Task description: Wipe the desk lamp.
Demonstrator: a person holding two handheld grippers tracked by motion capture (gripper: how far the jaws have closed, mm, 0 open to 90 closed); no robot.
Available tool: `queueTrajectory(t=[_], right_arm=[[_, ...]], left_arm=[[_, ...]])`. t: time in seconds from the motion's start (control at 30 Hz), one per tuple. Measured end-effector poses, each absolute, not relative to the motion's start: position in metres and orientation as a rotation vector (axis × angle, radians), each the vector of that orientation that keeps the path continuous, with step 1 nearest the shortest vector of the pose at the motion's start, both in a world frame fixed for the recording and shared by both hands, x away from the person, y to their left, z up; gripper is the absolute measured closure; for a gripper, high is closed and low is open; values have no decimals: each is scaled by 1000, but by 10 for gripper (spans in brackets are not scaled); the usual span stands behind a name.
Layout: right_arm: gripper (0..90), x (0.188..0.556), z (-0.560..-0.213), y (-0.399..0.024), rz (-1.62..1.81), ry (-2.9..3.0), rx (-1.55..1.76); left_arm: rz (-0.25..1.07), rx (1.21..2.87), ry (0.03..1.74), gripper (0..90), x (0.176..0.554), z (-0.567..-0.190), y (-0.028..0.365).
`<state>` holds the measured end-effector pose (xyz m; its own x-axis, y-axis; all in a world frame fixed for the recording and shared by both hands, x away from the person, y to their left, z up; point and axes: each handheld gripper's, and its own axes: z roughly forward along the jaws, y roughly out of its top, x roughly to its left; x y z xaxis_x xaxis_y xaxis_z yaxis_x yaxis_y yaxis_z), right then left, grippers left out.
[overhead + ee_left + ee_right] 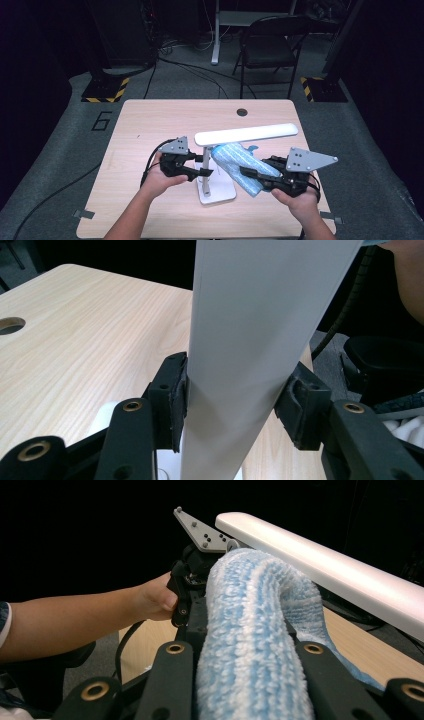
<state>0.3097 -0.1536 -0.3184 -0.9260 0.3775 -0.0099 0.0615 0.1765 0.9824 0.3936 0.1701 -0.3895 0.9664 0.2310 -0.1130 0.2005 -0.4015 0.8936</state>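
Over the tabletop [150,120], left claw [206,171] is clamping the lamp post [205,167] steady while right claw [243,171] is gripping the blue cloth [240,167] for wiping.

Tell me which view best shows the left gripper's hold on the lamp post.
The left gripper view: the left gripper pads press both sides of the white lamp post. The high view shows the grip small, from above; the right gripper view shows that gripper's back beyond the blue cloth.

Far half of the table [165,115] is bare — open room there, save a small hole [242,112]. Mid-table the white lamp [215,192] blocks: its post [240,365] upright, head bar [246,134] spanning overhead. The blue cloth [240,167] probably fills the gap beneath — hard to tell.
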Motion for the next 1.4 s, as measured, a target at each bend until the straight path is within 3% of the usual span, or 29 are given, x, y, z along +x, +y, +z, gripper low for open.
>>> queueTrajectory(t=[0.2,0.63,0.97,1.4], right_arm=[[714,312,-316,-158,1885,2198,418],[714,312,-275,-165,1925,2100,384],[709,336,-261,-162,1828,2070,473],[702,344,-259,-150,1777,2072,478]], left_arm=[[26,1990,308,504,397,-390,169],[41,1992,284,507,393,-390,170],[28,1980,276,499,388,-389,173],[87,1906,291,456,381,-345,170]])
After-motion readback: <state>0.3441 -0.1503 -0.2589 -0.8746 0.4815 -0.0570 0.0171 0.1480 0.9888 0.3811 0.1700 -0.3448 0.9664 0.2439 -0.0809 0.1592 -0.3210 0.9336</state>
